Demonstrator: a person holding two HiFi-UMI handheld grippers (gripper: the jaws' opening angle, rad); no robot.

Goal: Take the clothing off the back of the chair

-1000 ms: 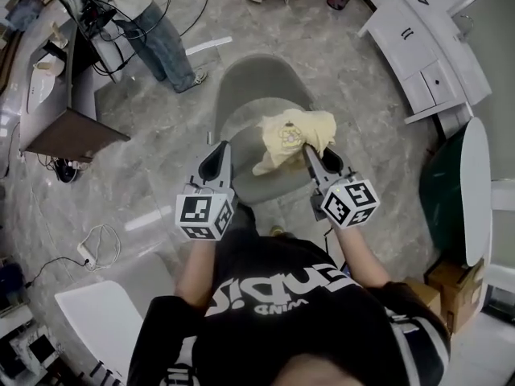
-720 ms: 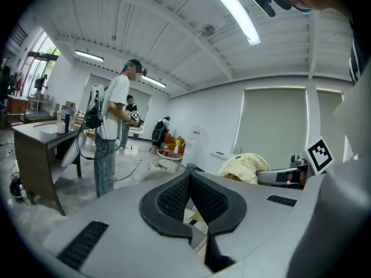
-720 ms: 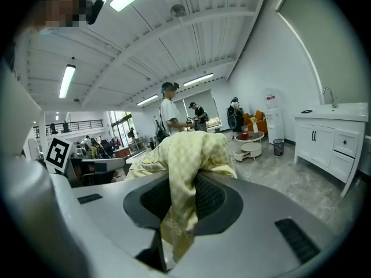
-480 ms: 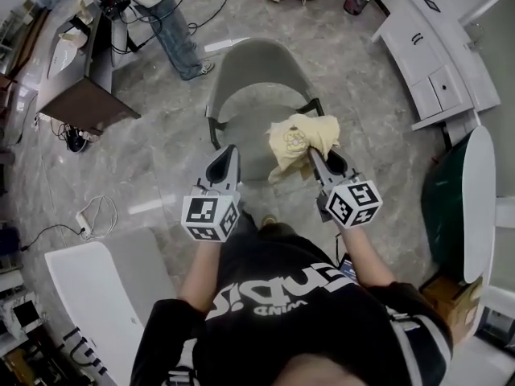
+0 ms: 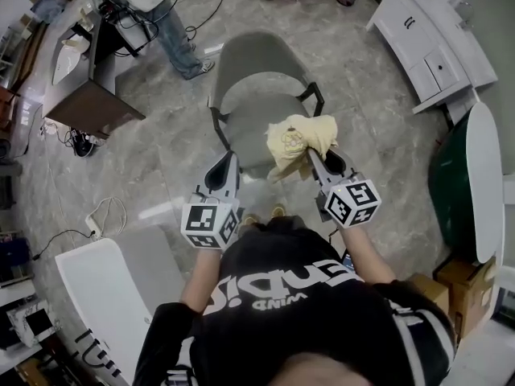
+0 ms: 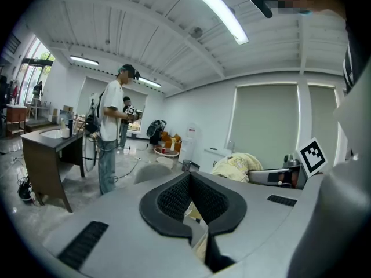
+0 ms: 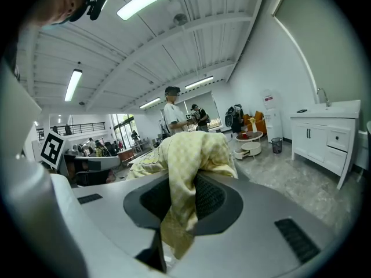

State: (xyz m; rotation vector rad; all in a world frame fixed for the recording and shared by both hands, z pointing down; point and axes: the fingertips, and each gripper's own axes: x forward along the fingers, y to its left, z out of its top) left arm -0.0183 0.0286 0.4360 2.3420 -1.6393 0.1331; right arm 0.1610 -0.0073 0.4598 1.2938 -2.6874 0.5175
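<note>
Clothing [image 5: 299, 137], a pale yellow checked piece, is held bunched at the tips of the right gripper [image 5: 312, 156], whose jaws are closed on a fold of it. In the right gripper view the clothing [image 7: 184, 155] is draped over the jaw tips. A strip of it is pinched between the two dark pads, and a loose end hangs down toward the camera.

From the head view the bundle is seen in the air over the near right corner of the seat of the grey chair [image 5: 257, 55], just inside the right armrest. It is well apart from the curved back at the far edge of the seat. Most of the cloth lies ahead of and slightly left of the gripper's tips, with one tail hanging toward the seat's front edge.

The left gripper [image 5: 231, 158] is held level with the right one, over the near left corner of the seat, apart from the clothing. Its jaws are brought together at the tips and nothing is gripped between the pads [image 6: 174, 198]. In the left gripper view the yellow bundle is seen off to the right.

Beyond the chair, on the grey marbled floor [image 5: 378, 135], a person [image 5: 165, 22] is standing beside a brown desk [image 5: 92, 107]. A white cabinet [image 5: 430, 51] is set against the far right.
</note>
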